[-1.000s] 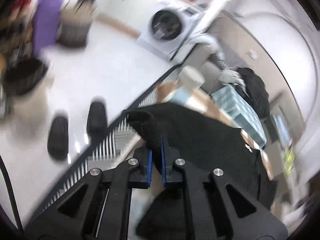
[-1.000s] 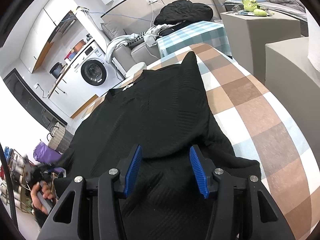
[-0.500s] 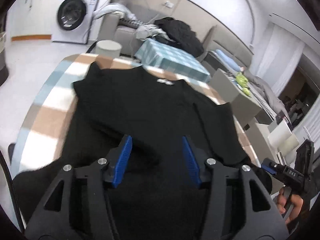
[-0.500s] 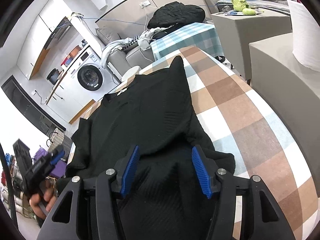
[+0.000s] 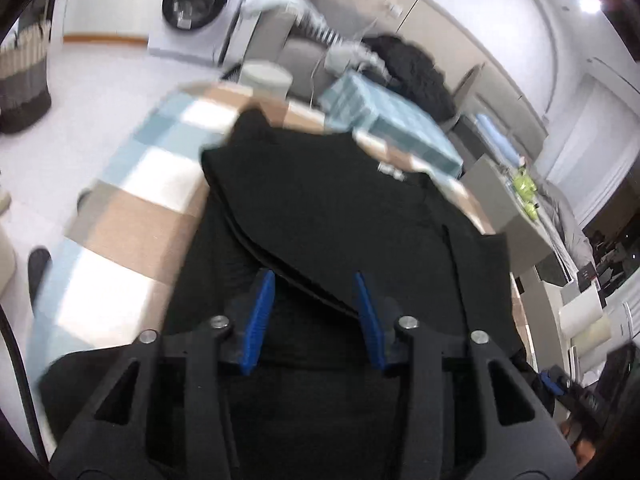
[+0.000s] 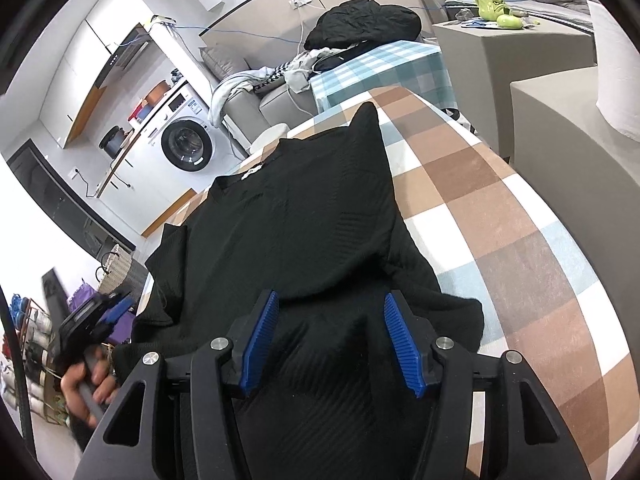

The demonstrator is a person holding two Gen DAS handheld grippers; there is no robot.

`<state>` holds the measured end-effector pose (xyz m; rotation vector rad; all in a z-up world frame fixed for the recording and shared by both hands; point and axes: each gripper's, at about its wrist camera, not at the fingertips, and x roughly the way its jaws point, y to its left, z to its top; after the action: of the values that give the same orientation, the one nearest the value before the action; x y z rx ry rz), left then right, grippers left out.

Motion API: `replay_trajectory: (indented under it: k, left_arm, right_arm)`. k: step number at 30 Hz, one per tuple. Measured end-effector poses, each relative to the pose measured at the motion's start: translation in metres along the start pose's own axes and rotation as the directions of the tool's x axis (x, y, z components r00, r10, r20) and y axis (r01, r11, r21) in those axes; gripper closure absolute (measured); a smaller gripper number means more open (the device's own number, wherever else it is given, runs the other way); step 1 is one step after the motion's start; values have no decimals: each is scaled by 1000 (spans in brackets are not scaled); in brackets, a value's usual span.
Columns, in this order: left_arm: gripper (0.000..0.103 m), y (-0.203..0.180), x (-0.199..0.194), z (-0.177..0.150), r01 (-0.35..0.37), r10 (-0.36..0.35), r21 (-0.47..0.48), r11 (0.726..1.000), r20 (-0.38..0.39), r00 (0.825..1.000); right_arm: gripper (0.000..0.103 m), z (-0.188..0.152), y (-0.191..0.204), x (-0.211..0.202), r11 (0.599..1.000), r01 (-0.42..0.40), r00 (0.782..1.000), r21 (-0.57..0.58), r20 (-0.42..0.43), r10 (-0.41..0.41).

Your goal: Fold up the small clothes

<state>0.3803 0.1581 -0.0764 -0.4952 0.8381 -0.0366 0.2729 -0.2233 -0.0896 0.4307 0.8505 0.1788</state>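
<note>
Black sweater (image 6: 304, 216) flat on checked tablecloth (image 6: 500, 216); left gripper (image 5: 314, 312) jaws apart, just been closing, nothing pinched; right gripper (image 6: 332, 340) jaws spread over sweater, nothing pinched.

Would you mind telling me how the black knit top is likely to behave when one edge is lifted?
The black knit top looks floppy: its folded flaps drape flat and the hem ripples. Probably light. On the checked cloth it would likely drag and bunch rather than slide.

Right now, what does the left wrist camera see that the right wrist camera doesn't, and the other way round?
Only the left wrist view shows the woven basket on the floor. Only the right wrist view shows the person's hand gripping the left gripper, plus the shelf above the washer. Both show the black top on the checked cloth, sleeves folded in, and the washing machine.
</note>
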Motion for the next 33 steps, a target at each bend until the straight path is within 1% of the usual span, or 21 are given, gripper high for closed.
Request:
replay_trajectory:
  k: [2,5,7,8,9,11,12,13,14,15,17,18,19,20,21,22,24,28,30,32,33]
  left_arm:
    - [65,5,20,6,-48,46,-46,998,-45,998]
    - [65,20,42,11,-67,55,-112,991,-106,993]
    - [65,24,50,15,-60,48,-132,989,-95,994]
    - [73,23,53,19,-68,58,-131,989,-76,995]
    - [101,22,57,22,-81,74,-126,989,-56,996]
    - [101,18,65,31,-98,94,-111,989,-44,995]
    - [101,13,64,34,-90,88,-103,991,-29,996]
    - [101,4,63,39,-73,72,-75,995,-12,997]
    - [101,-8,60,43,-37,38,-46,998,10,999]
    - [101,-18,55,45,10,-9,-31,999,32,999]
    - [100,-44,48,51,146,-146,15,989,41,988]
    - [93,-55,46,52,181,-182,38,983,34,983]
    - [79,-62,44,53,193,-195,58,979,26,981]
    - [67,-69,40,53,189,-191,83,979,23,981]
    - [43,-72,36,52,170,-174,95,981,34,984]
    - [37,-72,30,49,148,-155,104,984,63,986]
    - [37,-67,20,44,125,-137,127,984,91,986]
    - [37,-41,-7,23,21,-35,128,992,110,993]
    - [37,-24,-26,8,-42,27,126,991,120,992]
    - [37,-7,-49,-9,-83,68,121,989,127,990]
    - [37,4,-59,-17,-115,100,116,987,130,987]
  right_arm:
    - [46,-1,-2,-2,1000,5,1000,5,1,-5]
    - [46,-3,-6,-5,1000,15,1000,12,2,-15]
    - [46,-4,-9,-6,1000,22,1000,13,3,-22]
    - [46,-3,-11,-5,1000,26,1000,16,3,-26]
    - [46,-3,-12,-5,999,27,1000,20,2,-27]
    - [46,-2,-14,-5,999,31,1000,26,1,-31]
    - [46,-2,-14,-6,999,30,1000,26,3,-30]
    - [46,-2,-14,-7,999,30,1000,24,5,-31]
    - [46,-2,-14,-8,999,33,999,24,9,-34]
    - [46,-2,-15,-9,999,34,999,24,11,-35]
    - [46,-1,-15,-11,999,38,999,26,15,-39]
    - [46,-1,-16,-11,999,41,999,29,17,-41]
    - [46,-2,-16,-12,999,42,999,32,17,-42]
    - [46,-2,-16,-13,999,42,999,34,17,-43]
    - [46,-2,-16,-14,999,42,999,32,20,-43]
    - [46,-2,-15,-15,999,45,999,28,22,-45]
    - [46,-1,-15,-18,999,48,998,17,27,-48]
    - [46,2,-20,-24,998,58,998,5,33,-58]
    - [46,2,-23,-27,998,70,997,-9,33,-69]
    - [46,1,-27,-30,997,76,997,-23,27,-75]
    - [43,0,-29,-32,996,80,997,-33,21,-79]
